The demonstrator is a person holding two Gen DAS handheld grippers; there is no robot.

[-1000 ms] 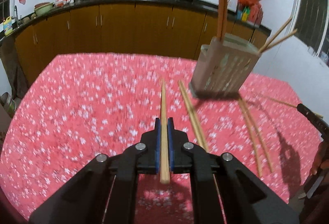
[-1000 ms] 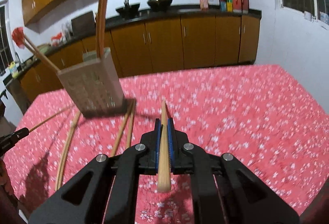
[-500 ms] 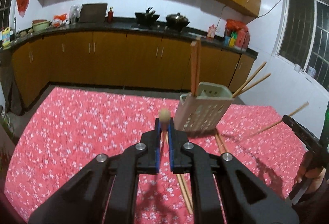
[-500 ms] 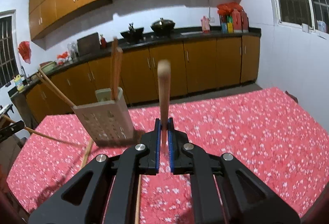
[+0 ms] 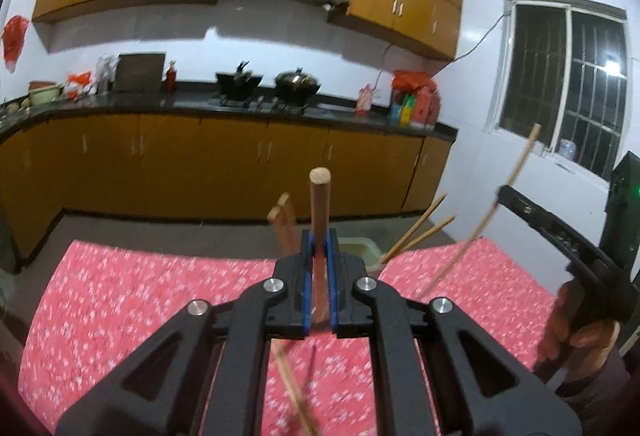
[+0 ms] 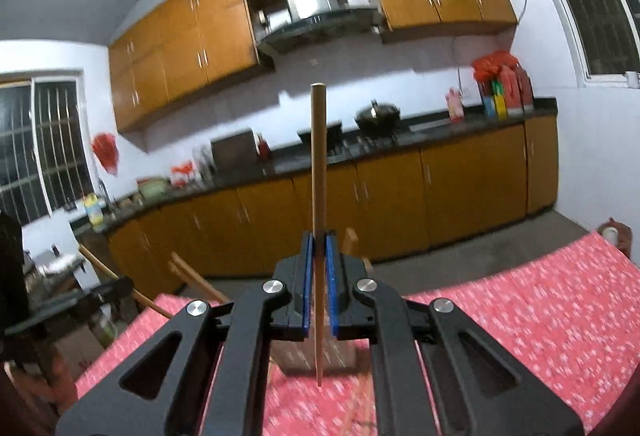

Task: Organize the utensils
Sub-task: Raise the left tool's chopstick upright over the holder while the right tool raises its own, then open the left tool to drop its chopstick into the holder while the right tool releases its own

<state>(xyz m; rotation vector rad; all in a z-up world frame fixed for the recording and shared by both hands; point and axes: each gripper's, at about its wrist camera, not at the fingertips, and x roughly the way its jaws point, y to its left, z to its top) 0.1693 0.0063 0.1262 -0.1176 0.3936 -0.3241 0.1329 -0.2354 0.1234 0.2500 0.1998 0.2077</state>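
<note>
My left gripper (image 5: 318, 276) is shut on a wooden chopstick (image 5: 319, 203) that stands upright, blunt end up. The beige utensil holder (image 5: 360, 254) sits just behind it on the red tablecloth (image 5: 120, 300), with chopsticks (image 5: 420, 232) leaning out of it. My right gripper (image 6: 318, 276) is shut on another chopstick (image 6: 318, 163), also upright, tip pointing down above the holder (image 6: 296, 356). In the left wrist view the right gripper (image 5: 560, 236) shows at the right with its chopstick (image 5: 504, 191).
Loose chopsticks (image 5: 292, 388) lie on the tablecloth under my left gripper. Kitchen counter (image 5: 240, 107) with woks and bottles runs along the back wall. The left gripper (image 6: 60, 304) shows at the left edge of the right wrist view.
Both grippers have tilted up and risen, turning their chopsticks from lying forward to upright. The holder has dropped low in both views, mostly hidden behind the jaws.
</note>
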